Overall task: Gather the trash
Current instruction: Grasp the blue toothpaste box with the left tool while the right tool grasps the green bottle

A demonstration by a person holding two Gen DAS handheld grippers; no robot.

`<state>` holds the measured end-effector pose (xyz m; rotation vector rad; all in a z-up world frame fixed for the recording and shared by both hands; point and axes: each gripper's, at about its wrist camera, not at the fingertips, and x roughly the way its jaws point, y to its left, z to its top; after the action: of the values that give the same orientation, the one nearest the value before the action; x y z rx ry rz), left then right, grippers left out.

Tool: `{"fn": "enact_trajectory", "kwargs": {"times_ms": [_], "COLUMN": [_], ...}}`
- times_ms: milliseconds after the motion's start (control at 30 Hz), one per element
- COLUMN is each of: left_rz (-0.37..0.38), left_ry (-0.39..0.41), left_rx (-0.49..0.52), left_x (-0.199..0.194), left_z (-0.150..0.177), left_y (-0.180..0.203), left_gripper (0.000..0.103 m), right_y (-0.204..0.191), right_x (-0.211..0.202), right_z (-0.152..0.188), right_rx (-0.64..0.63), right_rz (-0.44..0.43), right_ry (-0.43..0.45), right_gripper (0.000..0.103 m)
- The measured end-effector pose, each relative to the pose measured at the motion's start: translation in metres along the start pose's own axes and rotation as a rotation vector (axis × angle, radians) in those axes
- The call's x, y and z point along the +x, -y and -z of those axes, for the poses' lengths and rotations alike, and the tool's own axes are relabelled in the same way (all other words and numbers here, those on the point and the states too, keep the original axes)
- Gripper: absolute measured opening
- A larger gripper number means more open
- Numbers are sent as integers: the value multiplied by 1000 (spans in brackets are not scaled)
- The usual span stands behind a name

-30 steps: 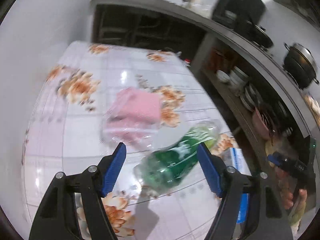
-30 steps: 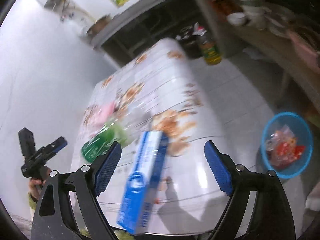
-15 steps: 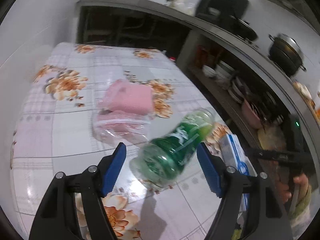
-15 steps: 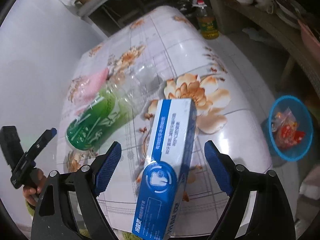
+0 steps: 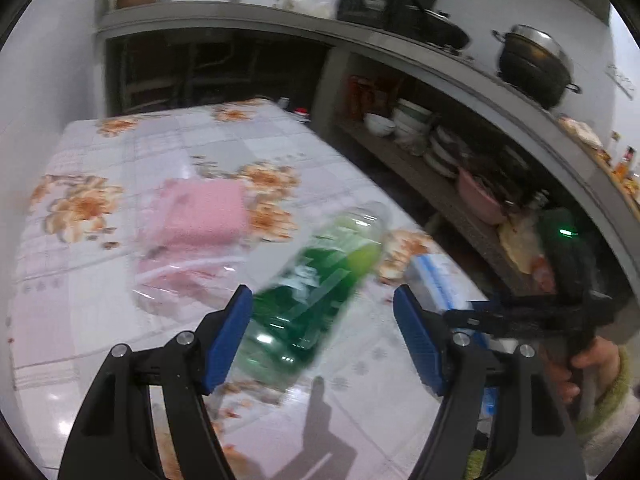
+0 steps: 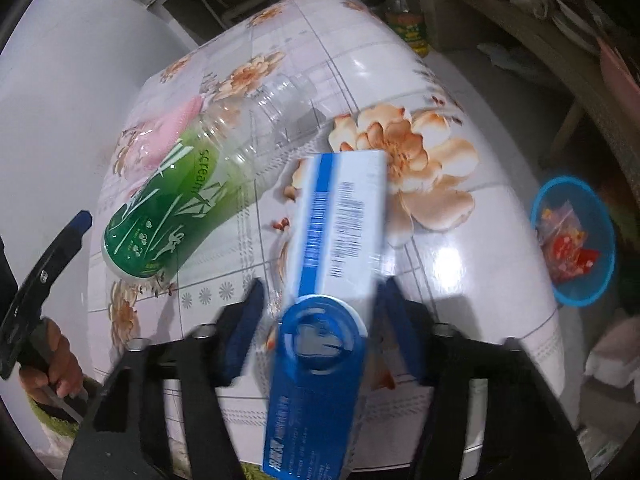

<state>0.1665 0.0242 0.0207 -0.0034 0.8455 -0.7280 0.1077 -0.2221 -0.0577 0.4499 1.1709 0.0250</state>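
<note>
A clear plastic bottle with a green label (image 5: pixel 320 280) lies on its side on the floral table; it also shows in the right wrist view (image 6: pixel 192 196). My left gripper (image 5: pixel 322 332) is open with its blue pads on either side of the bottle's base end. A blue and white carton (image 6: pixel 332 280) lies near the table's front edge; it also shows in the left wrist view (image 5: pixel 436 280). My right gripper (image 6: pixel 320 324) has closed in around the carton, its pads at the carton's sides. A pink cloth in a clear bag (image 5: pixel 196 232) lies beyond the bottle.
A blue basket (image 6: pixel 600 248) holding red wrappers stands on the floor right of the table (image 6: pixel 460 240). An oil bottle (image 6: pixel 404 16) stands on the floor behind the table. Shelves with bowls and plates (image 5: pixel 420 136) run along the right; a white wall is on the left.
My right gripper has moved forward and closed from wide open onto the carton. My left gripper has moved closer to the bottle, staying open.
</note>
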Motion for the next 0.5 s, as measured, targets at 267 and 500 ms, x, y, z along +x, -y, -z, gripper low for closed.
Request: {"fn": "enact_trajectory", "kwargs": {"times_ms": [267, 500], "left_rz": [190, 170], "left_ry": [-159, -232], "left_rx": [33, 26], "left_x": [22, 45], "left_z": [36, 37], "left_y": [56, 79], "left_gripper": [71, 71], "right_y": [24, 21], "right_x": [8, 0], "right_z": [9, 14], "right_rx": [232, 258], "right_rz": [-249, -344], "right_ry": [-70, -62], "right_gripper": [55, 70]}}
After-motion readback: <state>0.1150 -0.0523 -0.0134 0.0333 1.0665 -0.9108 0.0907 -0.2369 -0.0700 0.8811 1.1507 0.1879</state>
